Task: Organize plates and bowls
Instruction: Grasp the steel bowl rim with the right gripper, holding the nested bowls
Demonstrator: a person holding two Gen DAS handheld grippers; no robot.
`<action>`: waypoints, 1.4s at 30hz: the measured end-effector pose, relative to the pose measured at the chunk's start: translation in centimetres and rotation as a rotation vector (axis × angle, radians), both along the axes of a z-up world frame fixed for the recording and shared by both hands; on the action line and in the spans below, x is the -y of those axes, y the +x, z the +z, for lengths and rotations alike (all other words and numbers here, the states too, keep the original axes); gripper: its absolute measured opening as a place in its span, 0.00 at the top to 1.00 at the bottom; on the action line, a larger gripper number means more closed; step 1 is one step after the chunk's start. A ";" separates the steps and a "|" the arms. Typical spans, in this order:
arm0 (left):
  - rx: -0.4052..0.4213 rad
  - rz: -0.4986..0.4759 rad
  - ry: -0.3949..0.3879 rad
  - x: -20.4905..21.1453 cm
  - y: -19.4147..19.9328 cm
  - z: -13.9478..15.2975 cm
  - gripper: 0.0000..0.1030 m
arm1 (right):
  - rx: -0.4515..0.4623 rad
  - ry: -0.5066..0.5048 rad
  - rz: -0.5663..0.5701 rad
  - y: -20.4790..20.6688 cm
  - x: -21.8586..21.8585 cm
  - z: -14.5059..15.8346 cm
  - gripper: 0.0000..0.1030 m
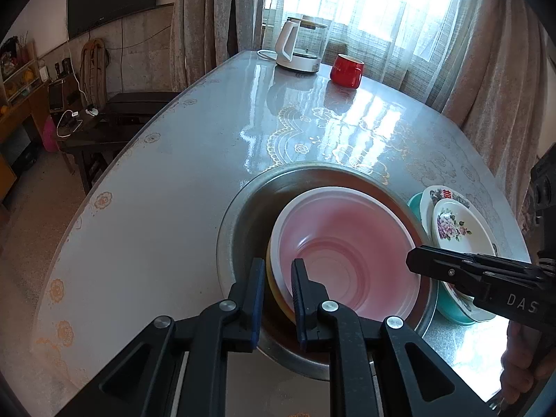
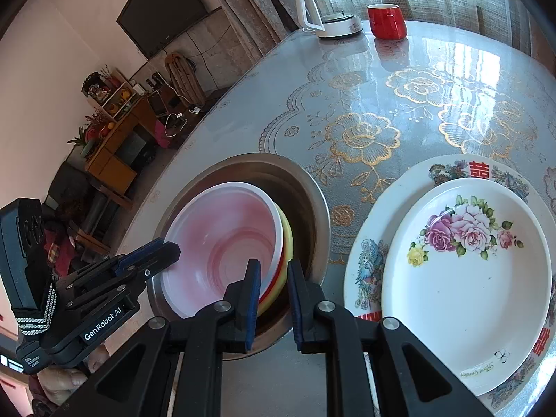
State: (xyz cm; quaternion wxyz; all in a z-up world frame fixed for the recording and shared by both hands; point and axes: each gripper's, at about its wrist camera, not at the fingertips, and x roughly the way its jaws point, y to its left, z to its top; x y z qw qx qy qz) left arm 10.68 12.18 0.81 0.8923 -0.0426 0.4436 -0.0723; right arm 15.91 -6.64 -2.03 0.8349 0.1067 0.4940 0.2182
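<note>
Two grippers are over the steel basin (image 1: 236, 229) sunk in the table (image 1: 173, 173) here. Left gripper (image 1: 276, 278) has its blue-padded fingers a small way apart, straddling the near rim of the pink bowl (image 1: 347, 243), not pinching it. That pink bowl is nested in a yellow bowl (image 2: 288, 243), with a red edge showing between them, all tilted inside the basin. Right gripper (image 2: 274, 278) has a similar gap, its fingers either side of the stacked rims on the opposite side; whether the pads touch, I can't tell. Just beside the basin, the small rose plate (image 2: 469, 295) sits on a larger patterned plate (image 2: 368, 243). Far end: glass kettle (image 1: 299, 45), red mug (image 1: 345, 69).
</note>
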 end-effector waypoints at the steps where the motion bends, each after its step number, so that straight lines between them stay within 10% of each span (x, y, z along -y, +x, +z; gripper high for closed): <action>1: 0.007 -0.001 0.005 0.0 -0.1 0.0 0.85 | 0.003 -0.002 0.001 0.0 -0.1 0.0 0.85; 42: 0.121 0.042 -0.022 -1.8 -2.9 1.2 0.83 | 0.115 0.043 -0.080 -2.0 2.4 1.1 0.79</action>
